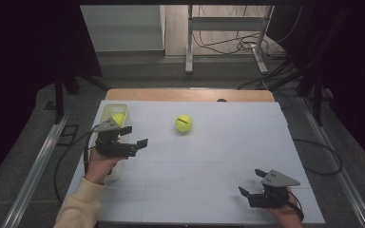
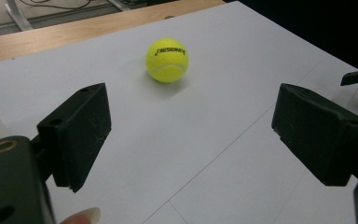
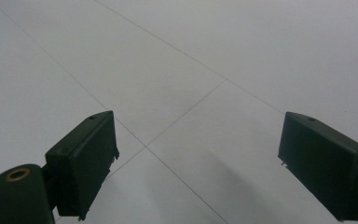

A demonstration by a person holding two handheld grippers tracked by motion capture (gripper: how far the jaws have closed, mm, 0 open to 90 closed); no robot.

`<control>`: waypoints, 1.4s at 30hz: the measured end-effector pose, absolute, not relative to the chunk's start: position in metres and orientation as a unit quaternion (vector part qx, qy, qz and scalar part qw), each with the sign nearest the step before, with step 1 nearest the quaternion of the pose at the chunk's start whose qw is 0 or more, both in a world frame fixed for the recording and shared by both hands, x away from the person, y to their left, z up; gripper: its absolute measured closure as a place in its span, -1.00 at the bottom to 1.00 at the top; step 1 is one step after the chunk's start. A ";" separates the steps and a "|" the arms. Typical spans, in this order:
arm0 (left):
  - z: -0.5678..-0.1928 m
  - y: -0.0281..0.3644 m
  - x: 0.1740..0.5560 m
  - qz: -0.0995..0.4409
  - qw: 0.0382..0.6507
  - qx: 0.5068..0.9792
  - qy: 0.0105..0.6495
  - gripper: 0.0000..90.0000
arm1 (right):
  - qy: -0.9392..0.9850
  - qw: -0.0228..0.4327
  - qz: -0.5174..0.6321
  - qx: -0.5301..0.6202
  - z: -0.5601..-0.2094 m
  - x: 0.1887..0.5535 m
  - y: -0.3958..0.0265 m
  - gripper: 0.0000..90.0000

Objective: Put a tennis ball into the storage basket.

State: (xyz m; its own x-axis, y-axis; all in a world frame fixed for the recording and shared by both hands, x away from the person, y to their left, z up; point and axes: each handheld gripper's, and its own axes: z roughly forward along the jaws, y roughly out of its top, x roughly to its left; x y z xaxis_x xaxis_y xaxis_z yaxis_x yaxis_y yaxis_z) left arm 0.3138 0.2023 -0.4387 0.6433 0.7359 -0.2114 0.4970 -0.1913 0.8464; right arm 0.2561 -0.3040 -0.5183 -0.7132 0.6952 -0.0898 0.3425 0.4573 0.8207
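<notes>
A yellow tennis ball (image 1: 183, 123) lies alone on the white table top (image 1: 209, 156), toward the back middle. In the left gripper view this ball (image 2: 167, 60) sits ahead of the wide-apart black jaws, well beyond them. My left gripper (image 1: 134, 136) is open and empty, held over the table's left side and pointing right. A second yellow ball (image 1: 119, 118) rests in a clear bin (image 1: 108, 113) just behind that gripper. My right gripper (image 1: 251, 183) is open and empty near the front right corner; in its own view my right gripper (image 3: 193, 154) faces bare table.
A wooden strip (image 1: 190, 95) runs along the table's far edge. Beyond it stand a metal frame (image 1: 228, 33) and loose cables on the floor. Thin seam lines (image 3: 182, 112) cross the table surface. A sleeve (image 1: 83, 204) and hand enter at the bottom left.
</notes>
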 end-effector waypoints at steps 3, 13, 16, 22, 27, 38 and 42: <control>-0.440 0.197 0.313 0.119 0.489 0.767 0.399 -0.72 | 0.827 0.213 0.415 0.312 -0.519 0.256 -0.304 -0.73; -0.444 0.176 0.312 0.106 0.482 0.783 0.378 -0.73 | 0.827 0.214 0.415 0.313 -0.519 0.256 -0.304 -0.73; -0.446 0.169 0.311 0.105 0.481 0.787 0.371 -0.73 | 0.827 0.214 0.415 0.312 -0.519 0.256 -0.303 -0.73; -0.451 0.160 0.313 0.098 0.477 0.792 0.369 -0.73 | 0.828 0.214 0.415 0.312 -0.519 0.257 -0.304 -0.73; -0.452 0.152 0.315 0.097 0.477 0.794 0.366 -0.73 | 0.827 0.214 0.415 0.312 -0.519 0.257 -0.303 -0.73; -0.455 0.138 0.321 0.089 0.476 0.797 0.362 -0.73 | 0.827 0.216 0.414 0.313 -0.518 0.256 -0.304 -0.73; -0.456 0.135 0.323 0.085 0.477 0.796 0.364 -0.72 | 0.828 0.213 0.415 0.312 -0.519 0.256 -0.303 -0.73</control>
State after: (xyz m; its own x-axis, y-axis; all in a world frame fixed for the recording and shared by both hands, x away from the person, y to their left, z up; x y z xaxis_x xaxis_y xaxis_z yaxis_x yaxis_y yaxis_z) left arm 0.3233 0.1345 -0.4558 0.7210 0.6599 -0.2113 0.4978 -0.2812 0.8204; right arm 0.2561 -0.3034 -0.5188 -0.7151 0.6928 -0.0935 0.3393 0.4609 0.8200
